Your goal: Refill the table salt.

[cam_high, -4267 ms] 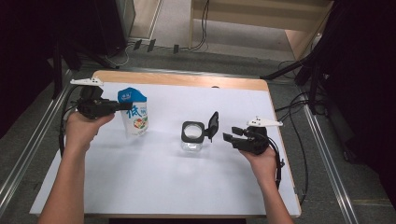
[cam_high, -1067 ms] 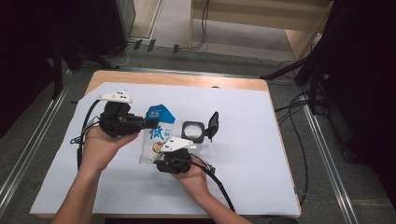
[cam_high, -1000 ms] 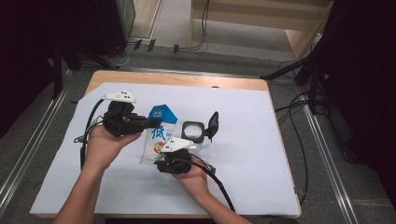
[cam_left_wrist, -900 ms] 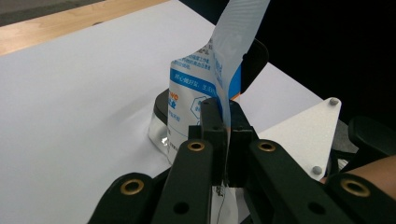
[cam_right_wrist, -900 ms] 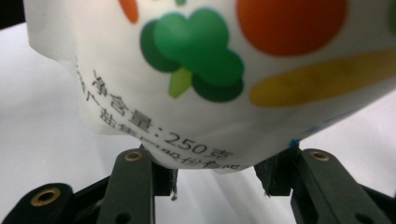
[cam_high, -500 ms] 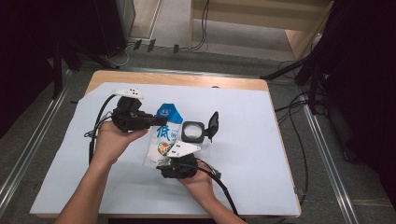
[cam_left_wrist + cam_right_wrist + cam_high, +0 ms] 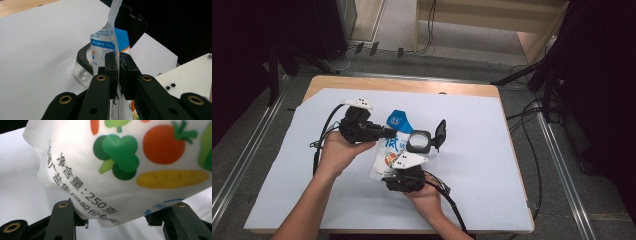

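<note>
The left gripper (image 7: pixel 388 133) is pinching the top edge of the soft, floppy bag (image 7: pixel 387 155), at nine o'clock of the open jar (image 7: pixel 418 141). The right gripper (image 7: pixel 398 172) is cradling its bulging bottom, jaws just easing inward. It looks light and slippery; best gripped at the sealed edges.

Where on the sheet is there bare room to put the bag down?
Bare sheet lies right of the open container, out to the table's right edge, and along the far edge past the bag. The near-left corner is free too. The middle is crowded: both grippers, bag and container sit together.
</note>
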The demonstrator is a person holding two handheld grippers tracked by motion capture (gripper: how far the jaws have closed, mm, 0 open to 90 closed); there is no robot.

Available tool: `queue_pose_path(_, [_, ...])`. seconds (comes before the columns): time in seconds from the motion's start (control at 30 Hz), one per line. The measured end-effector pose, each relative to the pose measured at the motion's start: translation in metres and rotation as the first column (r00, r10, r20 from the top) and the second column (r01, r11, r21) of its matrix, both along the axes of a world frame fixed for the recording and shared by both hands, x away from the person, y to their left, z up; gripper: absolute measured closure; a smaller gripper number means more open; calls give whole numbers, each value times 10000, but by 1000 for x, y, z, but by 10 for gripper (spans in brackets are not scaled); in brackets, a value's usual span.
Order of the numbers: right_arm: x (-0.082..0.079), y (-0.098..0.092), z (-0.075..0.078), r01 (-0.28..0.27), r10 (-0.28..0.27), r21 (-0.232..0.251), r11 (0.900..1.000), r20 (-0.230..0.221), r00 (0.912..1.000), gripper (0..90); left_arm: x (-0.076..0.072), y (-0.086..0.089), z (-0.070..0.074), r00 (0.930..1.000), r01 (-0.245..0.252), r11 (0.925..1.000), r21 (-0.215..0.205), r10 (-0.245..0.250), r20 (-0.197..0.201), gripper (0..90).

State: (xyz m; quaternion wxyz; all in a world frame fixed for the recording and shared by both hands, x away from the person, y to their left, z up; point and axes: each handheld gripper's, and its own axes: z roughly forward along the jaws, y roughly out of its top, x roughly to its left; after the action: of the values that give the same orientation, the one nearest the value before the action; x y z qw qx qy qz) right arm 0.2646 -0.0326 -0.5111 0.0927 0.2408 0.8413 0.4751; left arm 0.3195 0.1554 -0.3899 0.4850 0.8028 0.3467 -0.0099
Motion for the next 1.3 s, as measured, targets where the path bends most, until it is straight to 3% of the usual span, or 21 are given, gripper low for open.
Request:
queue_pose_path(0.17, [1, 1, -1, 63, -63, 49, 10000, -66, 10000, 489, -5, 2, -3, 9999, 41, 9999, 159, -39, -129, 831])
queue_pose_path(0.33, [0, 2, -1, 41, -41, 40, 10000, 8, 10000, 487, -5, 2, -3, 9998, 149, 9996, 219, -146, -114, 900])
queue_pose_path(0.47, [-3, 5, 0, -229, 228, 98, 9997, 162, 9996, 426, -4, -1, -3, 9994, 331, 9991, 278, -328, -120, 900])
queue_pose_path(0.6, [-5, 5, 0, -164, 157, 219, 9996, 317, 9994, 400, -1, -2, -4, 9994, 321, 9993, 189, -318, -160, 900])
queue_pose_path(0.77, [-6, 4, 1, 58, -61, 222, 9997, 126, 9999, 442, 4, -11, -8, 9990, 452, 9983, 362, -450, -59, 900])
queue_pose_path(1.1, [-5, -1, 0, 297, -298, 179, 9994, 66, 9995, 413, 14, -22, -11, 9980, 627, 9976, 296, -623, -146, 900])
queue_pose_path(1.3, [-4, -4, -3, 648, -623, 470, 9968, -529, 9967, 471, 15, -29, -15, 9976, 689, 9963, 518, -682, -152, 900])
